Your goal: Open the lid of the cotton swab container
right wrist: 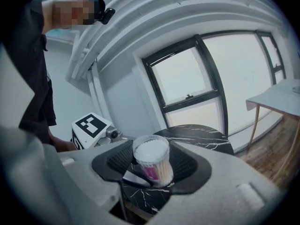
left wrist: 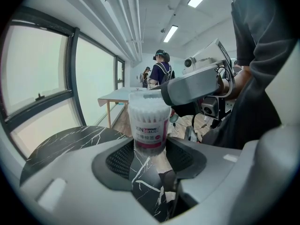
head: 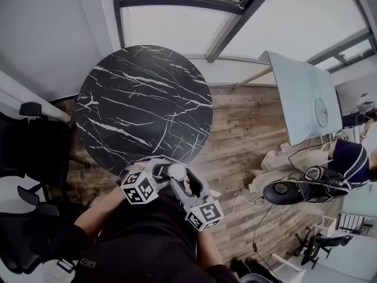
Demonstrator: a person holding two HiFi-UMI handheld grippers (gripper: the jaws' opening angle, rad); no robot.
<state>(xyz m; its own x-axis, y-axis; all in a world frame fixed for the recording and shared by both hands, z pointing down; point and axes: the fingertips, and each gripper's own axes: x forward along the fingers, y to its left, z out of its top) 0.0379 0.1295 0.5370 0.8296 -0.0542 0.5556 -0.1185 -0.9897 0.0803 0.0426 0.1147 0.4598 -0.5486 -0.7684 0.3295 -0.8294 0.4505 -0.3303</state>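
Desk (head: 144,108) — round top, black marble pattern with white veining — stands on a wood-plank floor (head: 247,128); a black chair (head: 29,152) stands just beside it.

Round black marble table (head: 144,108) on wood floor (head: 247,128) (windows (head: 177,25) beyond).

Cotton swab container (left wrist: 150,125) sits with its bottom end between the left gripper (left wrist: 150,154) jaws. The right gripper (right wrist: 152,165) is clamped across its top end. All of it is up over the round table (head: 141,99), right at the near edge. Office chair (head: 29,140) is left of that table, a rectangular table (head: 303,99) is well off to the right, and a person (head: 350,161) is beside it.
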